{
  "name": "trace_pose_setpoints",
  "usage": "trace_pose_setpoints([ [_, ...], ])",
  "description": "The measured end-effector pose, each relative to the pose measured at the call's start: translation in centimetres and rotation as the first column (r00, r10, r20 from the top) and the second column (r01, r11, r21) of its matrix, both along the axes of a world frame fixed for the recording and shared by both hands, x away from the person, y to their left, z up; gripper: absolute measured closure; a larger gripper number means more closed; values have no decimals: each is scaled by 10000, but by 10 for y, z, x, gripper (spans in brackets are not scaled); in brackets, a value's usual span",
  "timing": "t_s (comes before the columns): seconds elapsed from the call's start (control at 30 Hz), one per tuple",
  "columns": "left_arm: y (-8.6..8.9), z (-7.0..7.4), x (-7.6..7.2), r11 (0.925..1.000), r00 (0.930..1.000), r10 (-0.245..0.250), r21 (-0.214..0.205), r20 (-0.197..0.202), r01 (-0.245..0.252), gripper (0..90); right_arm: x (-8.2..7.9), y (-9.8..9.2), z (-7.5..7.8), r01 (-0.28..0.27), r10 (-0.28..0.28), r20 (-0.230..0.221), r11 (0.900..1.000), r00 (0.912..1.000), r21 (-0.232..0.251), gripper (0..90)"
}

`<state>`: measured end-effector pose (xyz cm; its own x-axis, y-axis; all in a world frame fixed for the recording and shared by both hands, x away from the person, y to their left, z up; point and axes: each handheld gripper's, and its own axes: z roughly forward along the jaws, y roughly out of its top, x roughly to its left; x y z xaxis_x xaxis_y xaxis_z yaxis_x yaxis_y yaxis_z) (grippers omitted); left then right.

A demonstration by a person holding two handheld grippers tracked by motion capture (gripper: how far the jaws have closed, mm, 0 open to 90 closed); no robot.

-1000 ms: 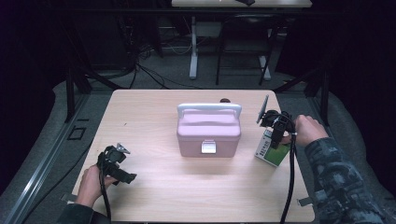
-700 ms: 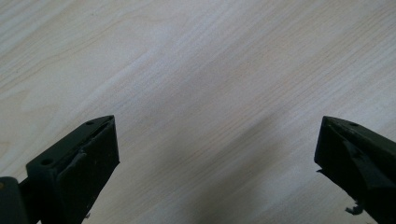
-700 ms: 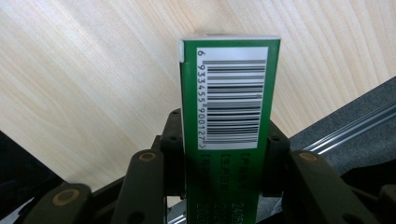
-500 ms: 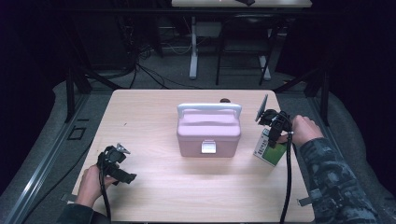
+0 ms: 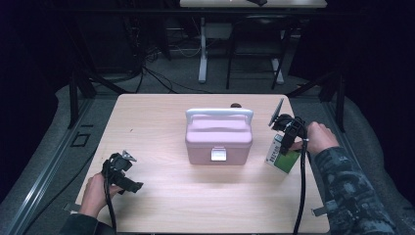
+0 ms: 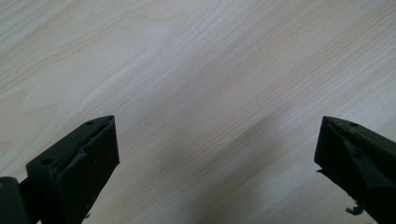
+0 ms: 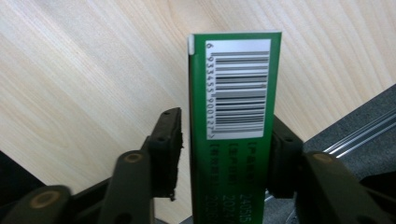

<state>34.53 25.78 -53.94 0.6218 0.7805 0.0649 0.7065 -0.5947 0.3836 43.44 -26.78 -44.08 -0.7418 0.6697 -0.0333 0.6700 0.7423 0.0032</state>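
Observation:
A green carton (image 7: 233, 84) with a white barcode label stands on the table's right side (image 5: 283, 157), leaning a little. My right gripper (image 5: 285, 146) comes down on it from above. Its jaws have just been opening, and in the right gripper view (image 7: 226, 135) the carton sits between them with a thin gap at the left pad (image 7: 173, 140). My left gripper (image 5: 129, 185) rests near the table's front left corner, held by a hand. Its jaws (image 6: 217, 154) stand wide open over bare wood with nothing between them.
A pink lidded box with a white handle and a front clasp (image 5: 219, 139) stands at the middle of the light wooden table (image 5: 156, 122), just left of the carton. The table's right edge (image 7: 355, 121) lies close to the carton. Dark floor, cables and table legs lie beyond.
The right hand has shifted slightly at the green carton. The carton, the pink box and the left gripper stay where they were.

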Motion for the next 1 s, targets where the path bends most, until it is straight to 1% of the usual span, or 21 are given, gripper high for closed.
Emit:
trace_pose_setpoints([
  [0.1, 0, 0, 0, 10000, 10000, -1, -3, -9, 1, 0, -2, -4, -1, 80, -80, 5, 9996, 10000, 278, 421],
  [0.13, 0, 0, 0, 10000, 10000, 2, 3, -9, -2, 0, -2, -5, -2, 73, -76, 73, 9992, 9999, 389, 397],
  [0.17, 0, 0, 0, 10000, 10000, 9, -4, -8, -9, 0, -3, -6, -2, 173, -177, 88, 9989, 9998, 442, 378],
  [0.23, 0, 0, 0, 10000, 10000, -28, 16, -5, 28, 0, -4, -9, -2, 141, -152, 199, 9985, 9997, 528, 318],
  [0.33, 0, 0, 0, 10000, 10000, 14, -9, -12, -14, 0, -6, -12, 0, 116, -144, 352, 9970, 9993, 762, 252],
  [0.4, 0, 0, 0, 10000, 10000, 11, -7, -9, -11, 0, -8, -12, 1, 229, -273, 457, 9953, 9986, 937, 213],
  [0.43, 0, 0, 0, 10000, 10000, 6, -1, -2, -6, 0, -9, -12, 3, 236, -282, 475, 9954, 9985, 932, 189],
  [0.47, 0, 0, 0, 10000, 10000, 2, -5, -1, -2, 0, -10, -13, 4, 148, -211, 637, 9950, 9977, 986, 164],
  [0.53, 0, 0, 0, 10000, 10000, 2, 1, -1, -2, 0, -12, -12, 6, 213, -305, 750, 9924, 9967, 1208, 144],
  [0.6, 0, 0, 0, 10000, 10000, 12, -9, -6, -12, 0, -13, -13, 9, 145, -250, 835, 9921, 9962, 1244, 124],
  [0.73, 0, 0, 0, 10000, 10000, 18, -17, 14, -18, 0, -17, -14, 16, 104, -304, 1232, 9871, 9919, 1598, 56],
  [0.8, 0, 0, 0, 10000, 10000, 4, -15, 0, -4, 0, -20, -15, 22, 179, -483, 1503, 9802, 9875, 1974, 45],
  [0.83, 0, 0, 0, 10000, 10000, 2, -20, 1, -2, 0, -22, -16, 26, 105, -466, 1701, 9782, 9843, 2074, 43],
  [0.9, 0, 0, 0, 10000, 10000, -3, -19, 1, 3, 0, -26, -15, 31, 85, -537, 1926, 9736, 9798, 2281, 32],
  [0.93, 0, 0, 0, 10000, 10000, -3, -24, 1, 3, 0, -27, -15, 34, 26, -541, 2100, 9712, 9762, 2382, 27],
  [1.0, 0, 0, 0, 10000, 10000, -1, -30, 4, 1, 0, -30, -15, 38, -60, -539, 2280, 9671, 9722, 2542, 25],
])
